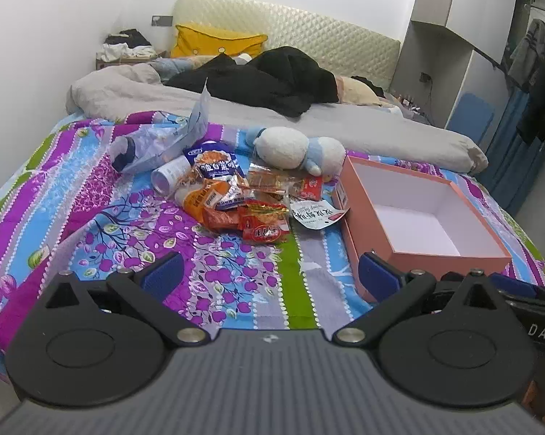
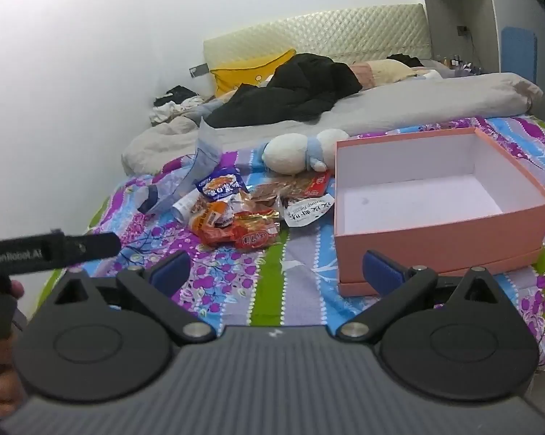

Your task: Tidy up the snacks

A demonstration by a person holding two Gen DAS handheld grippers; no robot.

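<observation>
While both tools were held low over the near edge of the bed, neither of them carried anything. The left gripper [image 1: 270, 272] had its two blue-padded black fingers spread as wide as they go, with only the bedcover between them, and the right gripper [image 2: 276, 272] stood the same way, wide and unloaded. I judged that they were kept open and tilted a little downward so that either one could reach forward for a first packet.

Just ahead of them lay the heap of crinkled foil and plastic snack packets [image 1: 243, 203], red, orange and blue, piled loosely together. Close on its right stood the shallow salmon-pink cardboard box with a white inside [image 1: 366, 217], which had nothing in it; it seemed to be placed beside the heap as the place for the snacks. A white pouch with dark printed writing [image 1: 314, 215] lay between the heap and the box, near to the box wall. Behind the heap rested a white and pale-blue plush toy [image 1: 296, 150] and a small white cylinder-shaped tube [image 1: 171, 177] on its side.

All of this was on a quilted bedcover with purple flowers and green and blue stripes [image 1: 127, 239]. Farther back were a grey duvet [image 1: 345, 123], a crumpled black garment [image 1: 272, 83], a yellow pillow [image 1: 214, 41] and a cream padded headboard [image 1: 308, 29] against a white wall.
</observation>
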